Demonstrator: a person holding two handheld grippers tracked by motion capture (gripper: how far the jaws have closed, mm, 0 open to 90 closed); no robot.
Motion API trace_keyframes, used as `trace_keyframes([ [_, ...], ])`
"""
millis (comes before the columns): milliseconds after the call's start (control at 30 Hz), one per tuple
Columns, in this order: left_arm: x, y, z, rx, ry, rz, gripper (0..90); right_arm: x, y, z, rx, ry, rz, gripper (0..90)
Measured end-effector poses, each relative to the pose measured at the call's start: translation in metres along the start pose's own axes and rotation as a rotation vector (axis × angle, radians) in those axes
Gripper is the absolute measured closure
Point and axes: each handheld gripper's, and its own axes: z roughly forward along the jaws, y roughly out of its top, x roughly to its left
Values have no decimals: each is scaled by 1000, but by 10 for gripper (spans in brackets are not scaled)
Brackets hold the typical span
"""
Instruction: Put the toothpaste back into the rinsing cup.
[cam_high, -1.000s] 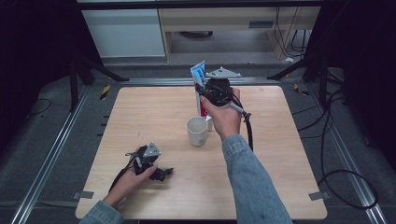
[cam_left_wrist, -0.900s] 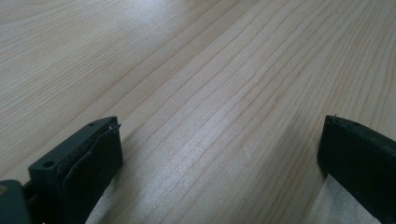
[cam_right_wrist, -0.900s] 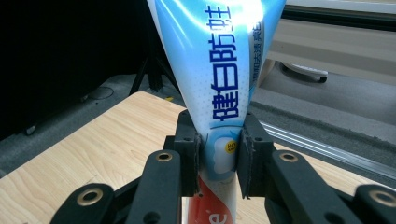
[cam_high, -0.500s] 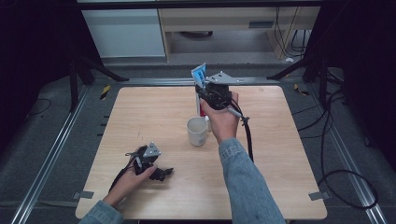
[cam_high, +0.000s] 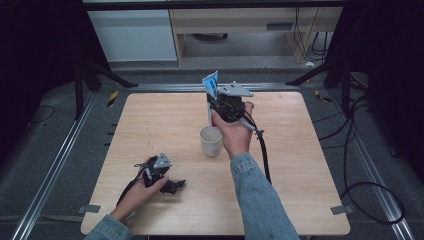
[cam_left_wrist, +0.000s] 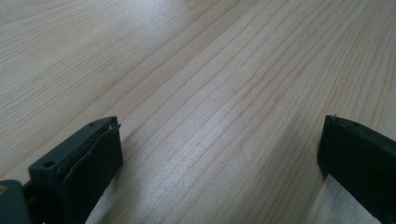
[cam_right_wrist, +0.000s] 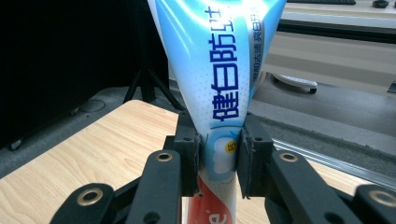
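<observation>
You hold a toothpaste tube (cam_right_wrist: 219, 88) upright in your right gripper (cam_right_wrist: 219, 163), its jaws clenched on the tube's narrow lower body where the blue print gives way to red. The tube hangs just behind the white mug (cam_high: 211, 141), on the mug's far side and above its rim, likely so it can be lowered into the mug. Its long axis runs near vertical: the flat crimped end (cam_high: 211, 84) points up and leans slightly away from you, while the cap end points down toward the table (cam_high: 300, 165) behind the mug. Your left gripper (cam_high: 172, 186) rests low on the wood, well apart from the mug on its near left side, jaws spread wide with nothing between them, apparently parked out of the way.
</observation>
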Motion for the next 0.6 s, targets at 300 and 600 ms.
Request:
trace_keyframes([
  [300,0,0,0,0,0,0,0,1,-5,2,-8,0,21,728],
  [600,0,0,0,0,0,0,0,3,-10,0,-11,-6,29,728],
])
